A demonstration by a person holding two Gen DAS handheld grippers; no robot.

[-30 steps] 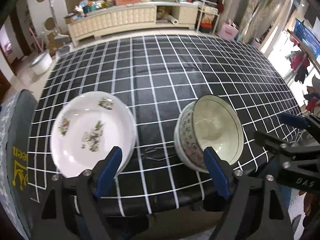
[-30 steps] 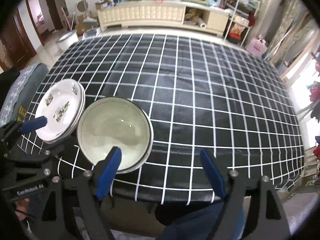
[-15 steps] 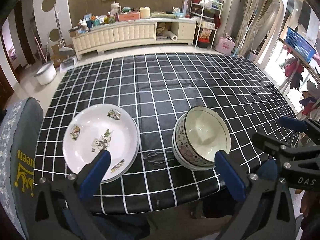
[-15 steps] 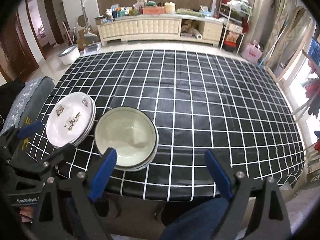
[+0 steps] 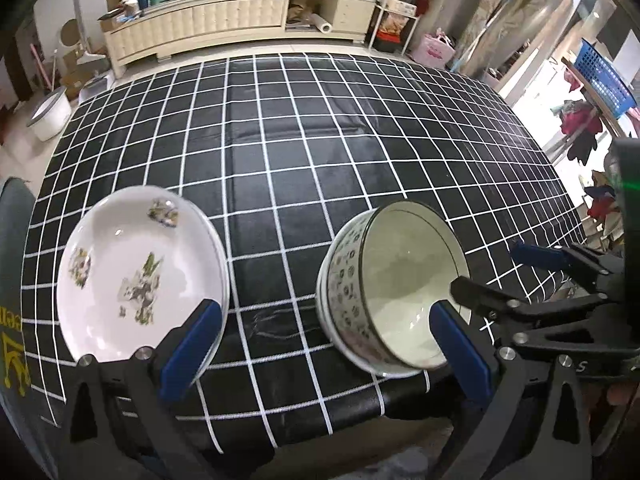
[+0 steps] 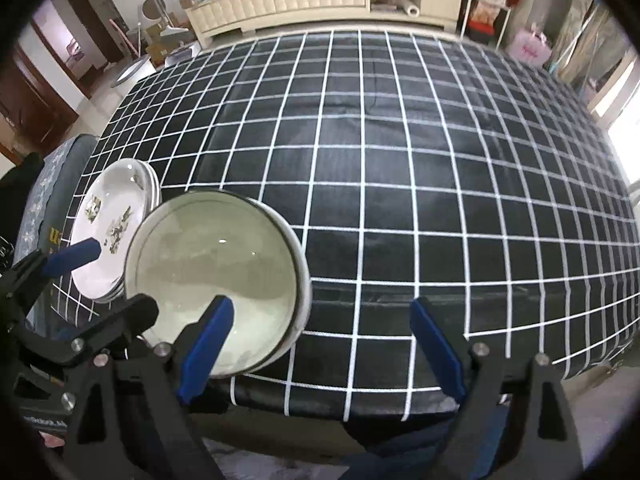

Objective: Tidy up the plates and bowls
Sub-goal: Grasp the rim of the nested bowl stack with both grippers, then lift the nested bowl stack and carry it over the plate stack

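Note:
A stack of white floral plates (image 5: 132,280) sits near the table's front left edge, also in the right wrist view (image 6: 112,220). A stack of patterned bowls with pale green insides (image 5: 392,288) stands to its right, also in the right wrist view (image 6: 216,280). My left gripper (image 5: 324,340) is open and empty, low over the front edge between plates and bowls. My right gripper (image 6: 316,336) is open and empty, just right of the bowls; its left finger overlaps the bowl rim in view.
The table (image 5: 320,140) has a black cloth with a white grid. A dark chair back (image 5: 16,320) stands at the left edge. A cream sideboard (image 5: 224,16) with clutter lies beyond the table.
Both grippers have moved forward and lower toward the table after pulling back half a second ago. Plates and bowls look larger and have not shifted.

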